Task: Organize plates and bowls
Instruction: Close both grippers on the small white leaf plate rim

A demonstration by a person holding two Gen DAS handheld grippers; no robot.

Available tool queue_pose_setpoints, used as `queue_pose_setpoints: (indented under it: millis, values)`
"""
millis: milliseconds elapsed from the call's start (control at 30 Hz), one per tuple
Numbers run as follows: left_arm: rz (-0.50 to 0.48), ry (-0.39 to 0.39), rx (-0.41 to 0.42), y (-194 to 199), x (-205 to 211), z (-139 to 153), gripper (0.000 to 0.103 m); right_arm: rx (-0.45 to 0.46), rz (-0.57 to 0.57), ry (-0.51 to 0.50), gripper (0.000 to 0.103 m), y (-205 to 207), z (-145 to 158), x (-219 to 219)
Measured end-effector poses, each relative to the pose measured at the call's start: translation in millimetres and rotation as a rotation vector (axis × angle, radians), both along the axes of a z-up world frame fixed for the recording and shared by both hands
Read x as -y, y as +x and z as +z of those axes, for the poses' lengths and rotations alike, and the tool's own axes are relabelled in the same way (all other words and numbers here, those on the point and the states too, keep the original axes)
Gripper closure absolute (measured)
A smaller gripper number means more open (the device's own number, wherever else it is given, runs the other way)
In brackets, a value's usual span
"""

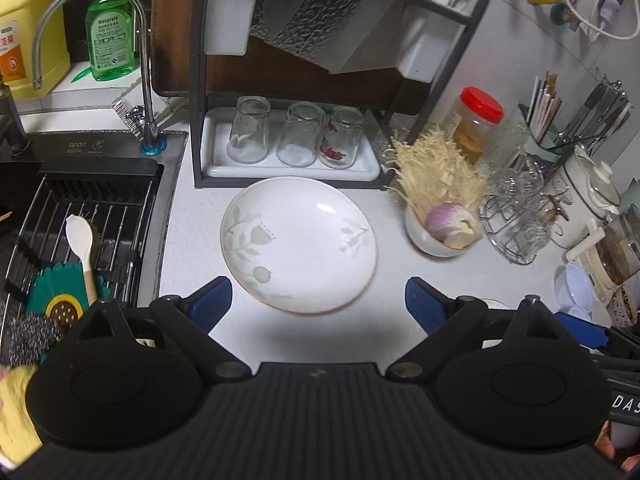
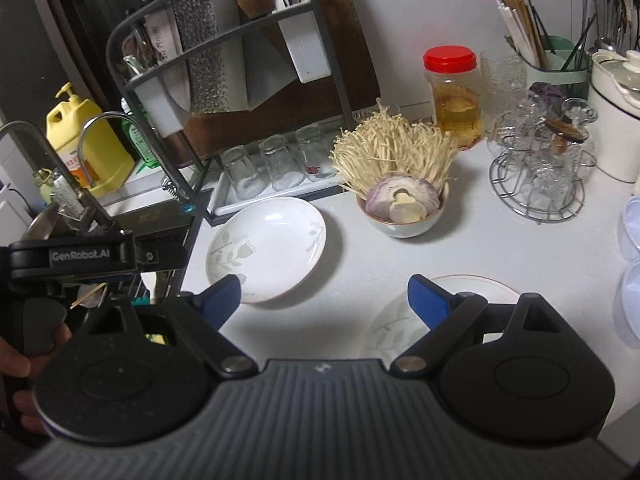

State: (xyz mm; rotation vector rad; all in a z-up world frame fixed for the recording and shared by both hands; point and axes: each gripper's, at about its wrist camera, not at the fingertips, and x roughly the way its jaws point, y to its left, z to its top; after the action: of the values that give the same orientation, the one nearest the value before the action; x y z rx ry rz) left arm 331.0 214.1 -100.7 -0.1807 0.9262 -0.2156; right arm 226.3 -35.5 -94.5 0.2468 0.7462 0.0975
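Both grippers — left gripper (image 1: 319, 304), right gripper (image 2: 324, 300) — gape empty; your plate (image 1: 299, 244) lies flat — pinching its rim risks skidding it into the rack (image 1: 288, 182).

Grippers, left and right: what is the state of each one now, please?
Left gripper: open, holding nothing, above a plate.
Right gripper: open, holding nothing.
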Motion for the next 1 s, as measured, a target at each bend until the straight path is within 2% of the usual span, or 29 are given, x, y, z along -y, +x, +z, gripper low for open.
queue_pose_setpoints:
  millis: [267,367,433,533,633,733,933,967,1000]
  values:
    - [-0.022,0.017,-0.055,47,-19,-32,0.008,-0.051,-0.043,0.036,0.011,40,-23,-15]
    - [-0.016,0.0,-0.09,64,-28,-47,0.008,-0.069,-0.048,0.039,0.02,60,-32,-21]
    - [-0.013,0.007,-0.109,74,-33,-58,0.008,-0.081,-0.054,0.05,0.021,72,-39,-24]
    - [-0.027,0.062,-0.127,92,-35,-74,0.008,-0.1,-0.057,0.069,0.023,92,-49,-27]
    - [-0.034,0.048,-0.146,109,-42,-90,0.008,-0.122,-0.05,0.058,0.025,111,-61,-32]
    - [-0.035,0.082,-0.138,124,-41,-102,0.008,-0.164,-0.062,0.045,0.029,128,-75,-36]
    - [-0.033,0.041,-0.158,146,-44,-116,0.009,-0.226,-0.092,0.033,0.034,151,-99,-40]
    - [-0.039,0.036,-0.157,149,-45,-117,0.009,-0.234,-0.096,0.033,0.037,155,-103,-40]
    - [-0.047,0.031,-0.158,153,-44,-118,0.009,-0.24,-0.101,0.036,0.044,157,-106,-41]
